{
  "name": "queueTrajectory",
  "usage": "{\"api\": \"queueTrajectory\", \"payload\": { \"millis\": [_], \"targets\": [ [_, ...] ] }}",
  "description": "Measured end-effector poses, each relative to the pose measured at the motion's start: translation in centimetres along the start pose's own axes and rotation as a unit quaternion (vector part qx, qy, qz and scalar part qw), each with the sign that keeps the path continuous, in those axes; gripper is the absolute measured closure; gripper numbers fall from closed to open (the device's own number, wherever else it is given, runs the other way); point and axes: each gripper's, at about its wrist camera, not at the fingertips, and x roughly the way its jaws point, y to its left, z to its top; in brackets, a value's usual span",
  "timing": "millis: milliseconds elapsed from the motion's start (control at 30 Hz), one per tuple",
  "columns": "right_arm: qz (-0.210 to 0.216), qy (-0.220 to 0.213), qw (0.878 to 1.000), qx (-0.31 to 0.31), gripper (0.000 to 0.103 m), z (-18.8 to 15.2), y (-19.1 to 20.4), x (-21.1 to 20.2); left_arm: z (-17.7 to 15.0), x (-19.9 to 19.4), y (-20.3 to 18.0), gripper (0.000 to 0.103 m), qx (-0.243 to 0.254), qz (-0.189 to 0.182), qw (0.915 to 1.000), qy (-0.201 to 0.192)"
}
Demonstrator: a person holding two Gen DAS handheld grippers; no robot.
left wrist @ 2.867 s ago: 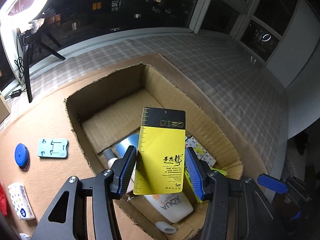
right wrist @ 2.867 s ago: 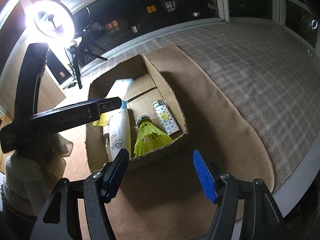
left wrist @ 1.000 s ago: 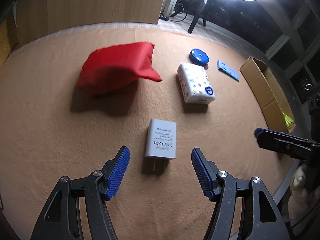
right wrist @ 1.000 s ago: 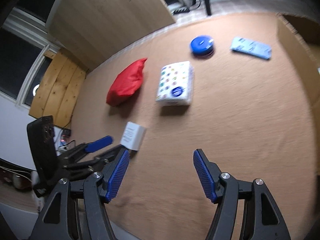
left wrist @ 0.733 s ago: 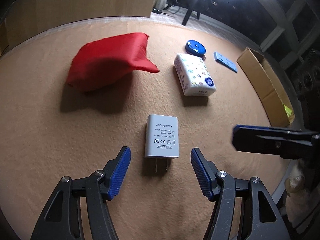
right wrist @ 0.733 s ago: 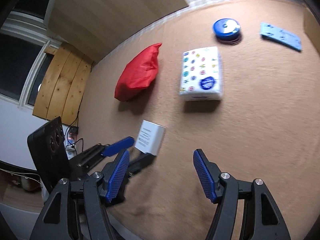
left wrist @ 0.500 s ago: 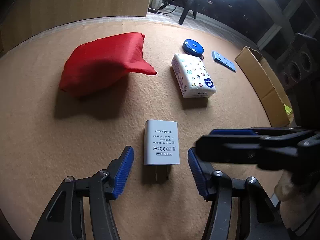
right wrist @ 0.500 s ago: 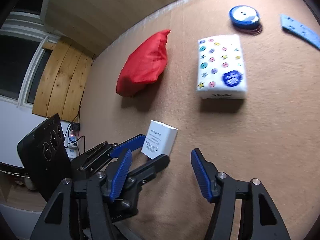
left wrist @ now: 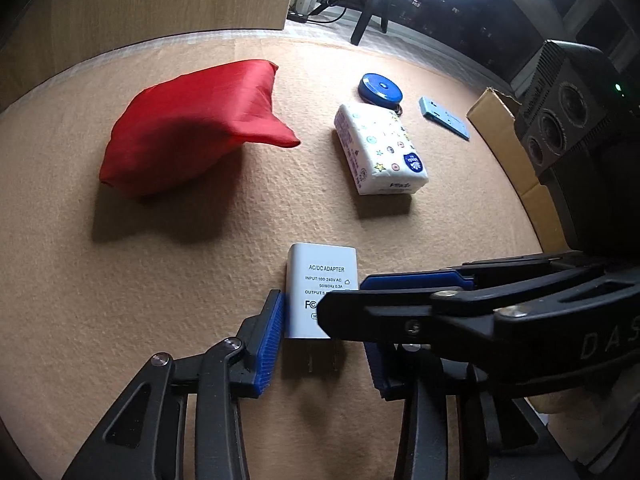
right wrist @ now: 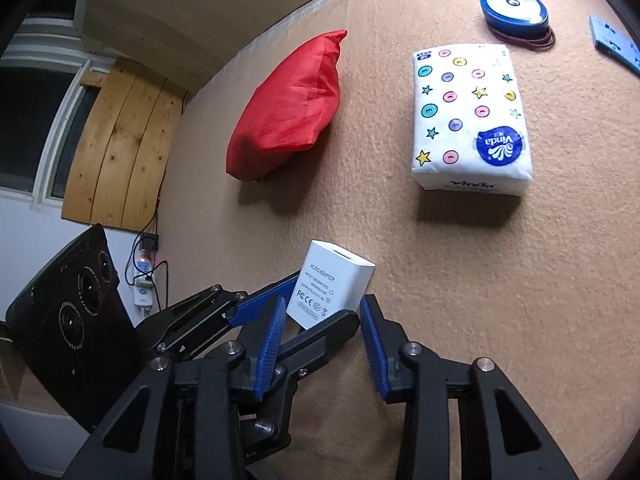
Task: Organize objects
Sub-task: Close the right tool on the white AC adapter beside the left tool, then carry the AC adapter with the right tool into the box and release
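Observation:
A white AC/DC adapter [left wrist: 320, 280] [right wrist: 332, 284] lies flat on the tan cloth [left wrist: 120, 300], prongs toward the left wrist camera. My left gripper [left wrist: 322, 320] is closing around it. Its left pad [left wrist: 270, 344] touches the adapter's side, and its right pad is mostly hidden behind the other gripper. My right gripper [right wrist: 323, 308] reaches in from the right, just over the adapter's near end. Its jaws are closing too, with a left finger [right wrist: 320, 336] and the adapter's corner between them, and no pad visibly pressing.
A red cloth bag [left wrist: 192, 128], a patterned tissue pack [left wrist: 380, 148], a blue round case [left wrist: 380, 88] and a light blue flat piece [left wrist: 444, 118] lie farther out. A cardboard box [left wrist: 504, 136] stands at the right. Wooden boards [right wrist: 120, 152] and a power strip [right wrist: 142, 280] are beyond the cloth's left edge.
Both grippers have come down to the adapter and narrowed their jaws. The right gripper has swung in across the left one's right finger. Earlier the left gripper held a yellow card over the box.

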Motion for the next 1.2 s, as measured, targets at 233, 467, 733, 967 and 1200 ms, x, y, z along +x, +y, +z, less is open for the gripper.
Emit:
{"api": "queueTrajectory", "payload": {
  "millis": [233, 467, 733, 967, 1200],
  "targets": [
    [-0.006, -0.014, 1.000, -0.003, 0.067, -0.2, -0.5, -2.1, 0.3, -0.2, -1.9, 0.062, 0.002, 0.002, 1.0000, -0.008],
    [-0.015, -0.052, 0.999, 0.001, 0.067, -0.4, -2.6, -7.6, 2.2, -0.7, -6.4, 0.062, 0.027, -0.006, 0.9993, -0.026],
    [-0.036, -0.099, 0.994, 0.010, 0.067, -0.2, -6.5, -14.9, 5.8, 0.2, -13.9, 0.062, 0.068, -0.029, 0.9963, -0.045],
    [-0.059, -0.139, 0.988, 0.021, 0.067, 0.8, -11.1, -21.1, 10.0, 2.5, -21.6, 0.062, 0.104, -0.042, 0.9918, -0.060],
    [-0.077, -0.168, 0.982, 0.033, 0.067, 2.3, -15.4, -25.8, 14.0, 5.3, -28.3, 0.062, 0.134, -0.052, 0.9874, -0.067]
  ]
}}
